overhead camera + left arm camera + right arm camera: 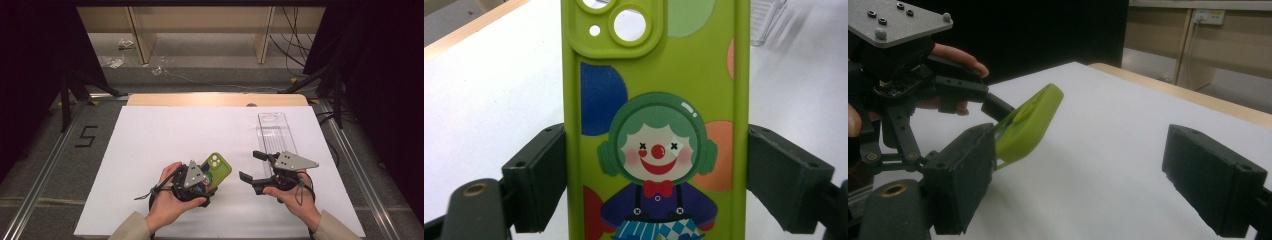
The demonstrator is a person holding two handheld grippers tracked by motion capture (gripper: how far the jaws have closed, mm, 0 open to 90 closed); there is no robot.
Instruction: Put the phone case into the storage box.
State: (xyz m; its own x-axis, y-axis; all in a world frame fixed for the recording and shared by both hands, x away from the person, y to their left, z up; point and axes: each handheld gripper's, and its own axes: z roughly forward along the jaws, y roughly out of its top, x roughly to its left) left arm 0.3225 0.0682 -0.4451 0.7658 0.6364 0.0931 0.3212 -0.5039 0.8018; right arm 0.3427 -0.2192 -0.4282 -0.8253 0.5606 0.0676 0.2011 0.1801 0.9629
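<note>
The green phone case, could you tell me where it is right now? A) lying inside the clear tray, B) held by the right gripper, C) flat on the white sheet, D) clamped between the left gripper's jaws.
D: the left gripper has its jaws pressed against both long edges of the green phone case, lifted off the sheet.

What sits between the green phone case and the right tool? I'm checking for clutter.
Nothing: bare white sheet separates the phone case from the right tool, seen in the high view.
</note>
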